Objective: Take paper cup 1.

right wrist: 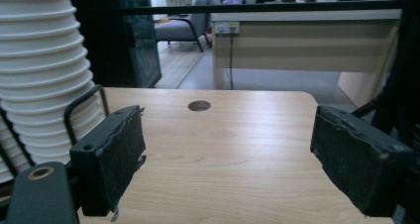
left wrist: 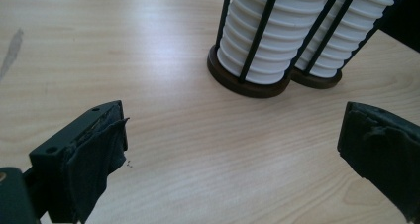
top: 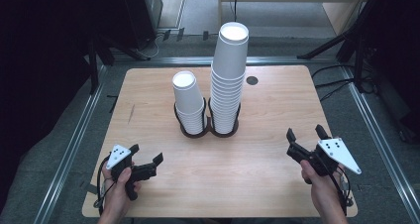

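Two stacks of white paper cups stand in a black wire holder [top: 194, 132] at the table's middle: a short stack [top: 188, 102] on the left and a tall stack [top: 229, 75] on the right. My left gripper [top: 146, 153] hovers near the front left, open and holding nothing. In the left gripper view its jaws [left wrist: 233, 135] stand wide apart, pointed at the holder's base and the ribbed cups [left wrist: 267, 40]. My right gripper [top: 305, 133] is at the front right, open and holding nothing. The right gripper view has its jaws [right wrist: 228, 140] spread, with the tall stack [right wrist: 44, 75] at the left.
The wooden table [top: 223, 184] has a round cable hole [top: 252, 80] behind the tall stack. Black stands and cables sit on the grey floor around it. A desk and a chair stand in the room beyond the far edge.
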